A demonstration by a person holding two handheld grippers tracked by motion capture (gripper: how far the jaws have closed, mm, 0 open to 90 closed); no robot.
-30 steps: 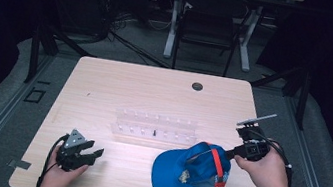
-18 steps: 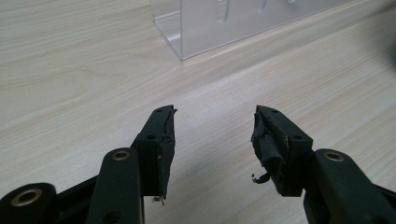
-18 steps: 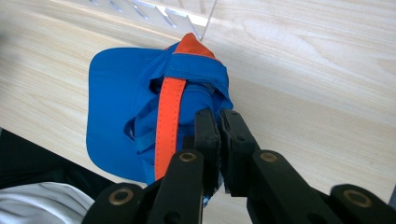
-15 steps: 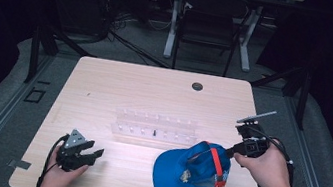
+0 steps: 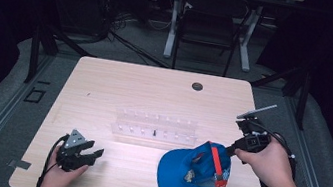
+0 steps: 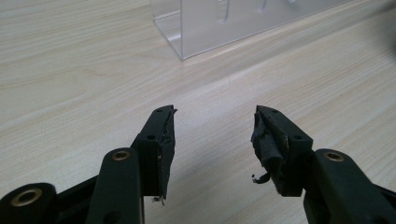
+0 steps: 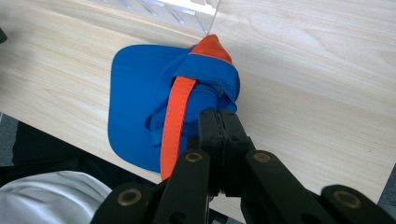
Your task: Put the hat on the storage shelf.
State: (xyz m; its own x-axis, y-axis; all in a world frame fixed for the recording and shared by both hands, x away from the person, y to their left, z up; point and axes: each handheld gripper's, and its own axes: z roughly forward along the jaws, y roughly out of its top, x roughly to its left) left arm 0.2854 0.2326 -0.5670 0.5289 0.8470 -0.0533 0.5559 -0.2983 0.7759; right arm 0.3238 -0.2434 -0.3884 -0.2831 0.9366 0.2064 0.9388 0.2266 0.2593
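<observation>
A blue cap with orange trim lies upside down on the light wooden table, near its front right part, just in front of a clear plastic rack. The right tool is clamped on the cap's rear edge, its 2 jaws pressed together on the blue fabric beside the orange strap. The right hand holds it at the cap's right side. The left tool rests at the front left of the table, well apart from the cap, jaws spread wide over bare wood, with the rack's corner ahead of it.
</observation>
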